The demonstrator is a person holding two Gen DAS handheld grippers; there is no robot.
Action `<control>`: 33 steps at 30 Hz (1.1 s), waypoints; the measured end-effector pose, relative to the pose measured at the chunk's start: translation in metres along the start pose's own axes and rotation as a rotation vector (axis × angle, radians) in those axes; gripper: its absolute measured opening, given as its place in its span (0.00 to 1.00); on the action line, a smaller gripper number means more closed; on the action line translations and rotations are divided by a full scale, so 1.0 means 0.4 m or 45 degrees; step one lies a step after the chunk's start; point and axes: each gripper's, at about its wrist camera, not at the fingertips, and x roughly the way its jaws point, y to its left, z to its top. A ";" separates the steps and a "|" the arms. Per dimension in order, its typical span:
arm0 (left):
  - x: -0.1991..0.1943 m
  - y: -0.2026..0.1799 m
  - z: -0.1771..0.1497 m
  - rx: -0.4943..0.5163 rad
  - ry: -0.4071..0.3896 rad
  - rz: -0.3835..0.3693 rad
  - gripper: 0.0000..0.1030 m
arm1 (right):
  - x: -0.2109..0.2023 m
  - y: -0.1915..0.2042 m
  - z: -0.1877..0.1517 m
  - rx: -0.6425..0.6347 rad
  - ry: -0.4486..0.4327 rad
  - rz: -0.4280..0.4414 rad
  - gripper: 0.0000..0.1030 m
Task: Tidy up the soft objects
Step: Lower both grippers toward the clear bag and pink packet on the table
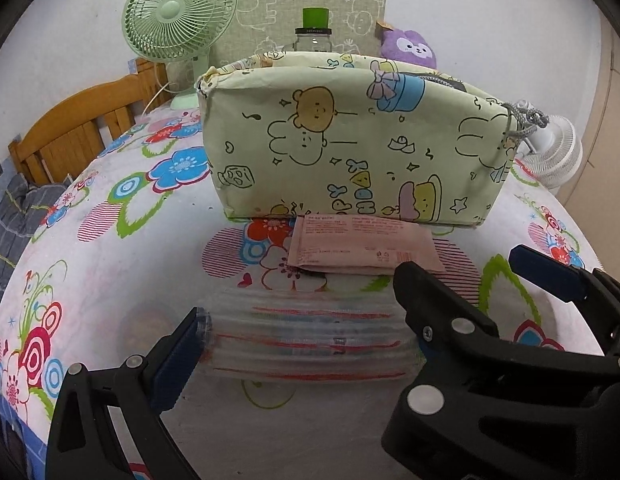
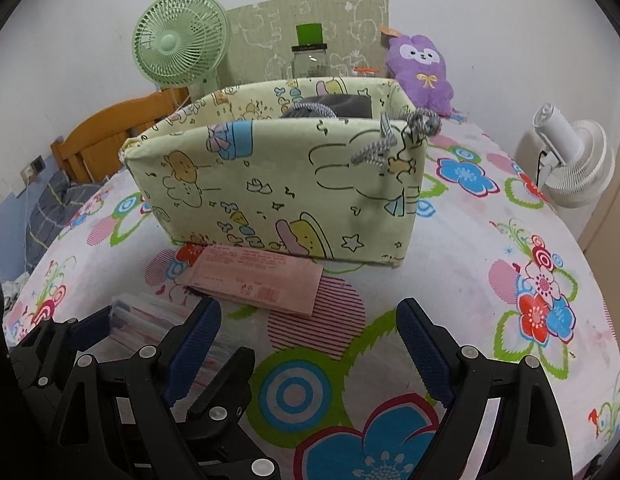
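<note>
The left gripper (image 1: pixel 305 344) straddled a clear, ribbed plastic packet (image 1: pixel 310 340) on the floral sheet (image 1: pixel 109 264), fingers spread around it; whether the pads touched it could not be told. The slick film looked liable to slide or buckle if they closed off-centre. Just beyond the fingertips lay a flat pink pack (image 1: pixel 362 246) against the soft cartoon-print fabric bin (image 1: pixel 350 140). Beside it, the right gripper (image 2: pixel 310 356) hung empty, fingers wide, close enough to risk colliding.
</note>
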 end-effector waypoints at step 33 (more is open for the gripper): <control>0.015 0.067 0.045 -0.002 -0.009 0.098 0.92 | 0.059 0.055 0.058 -0.079 0.024 0.049 0.89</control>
